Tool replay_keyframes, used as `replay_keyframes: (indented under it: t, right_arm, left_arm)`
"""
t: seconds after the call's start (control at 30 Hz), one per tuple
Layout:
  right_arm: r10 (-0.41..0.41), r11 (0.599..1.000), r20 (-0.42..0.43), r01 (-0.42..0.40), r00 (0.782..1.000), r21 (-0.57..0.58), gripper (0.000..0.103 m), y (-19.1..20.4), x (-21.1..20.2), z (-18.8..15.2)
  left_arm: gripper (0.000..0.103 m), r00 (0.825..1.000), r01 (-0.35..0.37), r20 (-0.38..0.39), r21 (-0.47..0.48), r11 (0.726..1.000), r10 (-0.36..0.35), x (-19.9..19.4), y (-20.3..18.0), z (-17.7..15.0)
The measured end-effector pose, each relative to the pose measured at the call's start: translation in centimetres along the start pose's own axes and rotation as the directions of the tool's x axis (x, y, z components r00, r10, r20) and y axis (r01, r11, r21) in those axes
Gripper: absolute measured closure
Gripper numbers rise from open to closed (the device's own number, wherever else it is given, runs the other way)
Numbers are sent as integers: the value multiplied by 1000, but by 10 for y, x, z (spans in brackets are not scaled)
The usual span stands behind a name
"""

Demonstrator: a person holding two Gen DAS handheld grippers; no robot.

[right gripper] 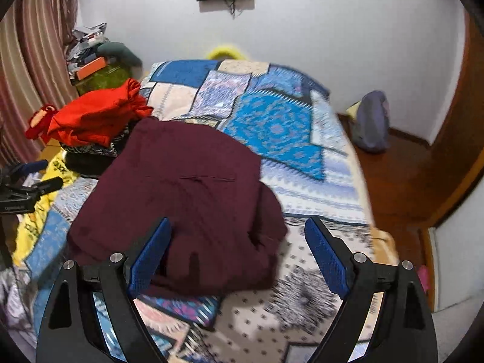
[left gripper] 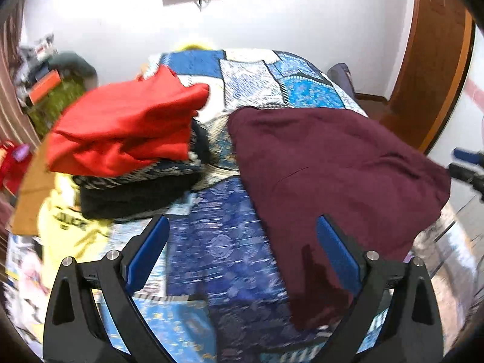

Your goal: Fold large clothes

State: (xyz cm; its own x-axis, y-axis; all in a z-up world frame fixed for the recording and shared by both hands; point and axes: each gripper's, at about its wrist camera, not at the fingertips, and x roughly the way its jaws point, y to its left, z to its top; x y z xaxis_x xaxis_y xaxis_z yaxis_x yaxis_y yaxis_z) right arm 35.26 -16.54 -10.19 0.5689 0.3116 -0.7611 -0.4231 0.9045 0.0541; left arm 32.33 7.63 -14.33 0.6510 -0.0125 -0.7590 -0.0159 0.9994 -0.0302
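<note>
A dark maroon garment [left gripper: 335,175] lies folded on the patchwork bedspread [left gripper: 220,242]; it also shows in the right wrist view [right gripper: 187,199]. My left gripper [left gripper: 243,252] is open and empty, above the spread just left of the garment's near edge. My right gripper [right gripper: 237,255] is open and empty, over the garment's near right corner. The right gripper's tip [left gripper: 467,166] shows at the right edge of the left wrist view, and the left gripper [right gripper: 27,184] at the left edge of the right wrist view.
A stack of folded clothes with a red garment [left gripper: 127,127] on top sits left of the maroon one, also in the right wrist view [right gripper: 96,118]. A yellow printed garment [left gripper: 66,227] lies beneath it. Curtain [right gripper: 27,69], cluttered shelf [right gripper: 90,60], wooden door [left gripper: 432,69], purple bag [right gripper: 372,121] surround the bed.
</note>
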Motion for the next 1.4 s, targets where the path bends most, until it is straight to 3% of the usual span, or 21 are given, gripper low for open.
replay_keyframes:
  t: [0.13, 0.2, 0.27, 0.33, 0.4, 0.5, 0.57, 0.63, 0.77, 0.87, 0.93, 1.07, 1.13, 1.2, 1.3, 1.33, 1.4]
  right_arm:
    - [95, 986, -104, -79, 990, 149, 15, -28, 40, -2]
    - [115, 969, -155, -77, 981, 235, 15, -43, 54, -8]
    - [198, 936, -195, -127, 961, 327, 15, -61, 70, -17]
    - [299, 890, -207, -193, 932, 414, 15, -76, 82, -25]
    - [365, 853, -216, -232, 906, 467, 9, -85, 94, -32]
    - [399, 845, -226, -261, 888, 467, 2, -87, 107, -35]
    - [432, 831, -230, -285, 872, 478, 0, -89, 115, -33]
    - [484, 799, -225, -321, 846, 508, 0, -94, 124, -31]
    - [606, 690, -199, -385, 770, 613, 0, -101, 146, -36]
    - [651, 642, -178, -411, 738, 647, 0, -100, 153, -39]
    - [655, 641, -174, -419, 735, 643, 0, -99, 151, -38]
    - [672, 629, -159, -444, 723, 638, 16, -98, 143, -34]
    - [666, 634, -159, -440, 729, 636, 23, -98, 140, -33]
    - [657, 642, -157, -439, 737, 629, 32, -96, 133, -31]
    - [641, 658, -166, -425, 749, 622, 44, -94, 121, -27]
    - [637, 664, -177, -417, 751, 620, 47, -91, 117, -25]
    - [626, 685, -190, -416, 757, 599, 53, -83, 108, -18]
  left_arm:
    - [5, 990, 100, -89, -76, 992, -106, 31, 1, 3]
    - [5, 965, 191, -153, -150, 970, -214, 52, 4, 2]
    - [5, 936, 256, -190, -217, 942, -298, 69, 5, -2]
    - [5, 910, 305, -202, -266, 914, -363, 80, 6, -5]
    - [4, 873, 360, -207, -338, 870, -442, 94, 9, -8]
    - [2, 833, 394, -216, -414, 821, -509, 111, 14, -8]
    - [1, 823, 400, -217, -434, 807, -525, 120, 15, -7]
    - [1, 821, 403, -216, -437, 804, -529, 125, 13, -5]
    - [1, 810, 413, -214, -452, 791, -545, 135, 6, 2]
    - [1, 802, 421, -213, -462, 780, -559, 141, 2, 8]
    - [1, 801, 418, -216, -465, 781, -558, 143, -3, 9]
    - [2, 803, 418, -210, -469, 778, -558, 141, -8, 8]
    - [10, 807, 419, -199, -472, 776, -556, 141, -3, 7]
    - [27, 811, 419, -182, -482, 770, -556, 136, 2, 5]
    - [44, 808, 423, -163, -509, 750, -567, 132, 13, 6]
    - [46, 807, 425, -161, -510, 748, -568, 129, 14, 7]
    - [49, 820, 423, -162, -476, 771, -549, 118, 12, 16]
